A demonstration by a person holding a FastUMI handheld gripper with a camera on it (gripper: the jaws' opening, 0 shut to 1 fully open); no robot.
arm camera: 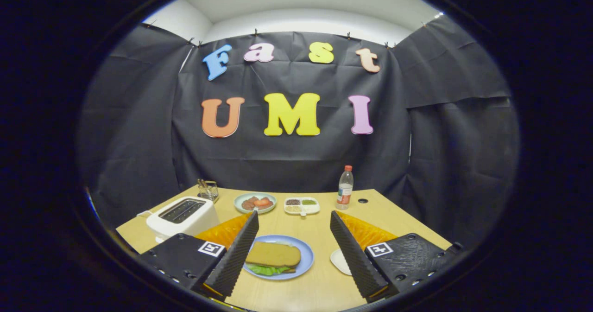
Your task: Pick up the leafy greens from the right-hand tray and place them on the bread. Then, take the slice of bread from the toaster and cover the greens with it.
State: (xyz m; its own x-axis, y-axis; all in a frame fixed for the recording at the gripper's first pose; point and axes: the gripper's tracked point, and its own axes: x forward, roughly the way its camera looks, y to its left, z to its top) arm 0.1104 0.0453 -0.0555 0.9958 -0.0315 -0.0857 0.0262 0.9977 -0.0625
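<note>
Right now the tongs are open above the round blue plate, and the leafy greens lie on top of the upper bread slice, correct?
Not quite. The gripper view shows the leafy greens under the tan upper bread slice, peeking out at its edge. The open tongs and round blue plate are as stated.

The sandwich [273,257] lies on the plate [306,256], toaster [183,215] to its left.

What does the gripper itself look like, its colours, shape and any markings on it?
The gripper has two black wedge-shaped fingers with ribbed, sawtooth-textured inner faces. Each sits on a black textured block carrying a small white square tag with a black pattern. Translucent orange ridged panels rise behind the fingers. No cables or sleeve are visible.
</note>
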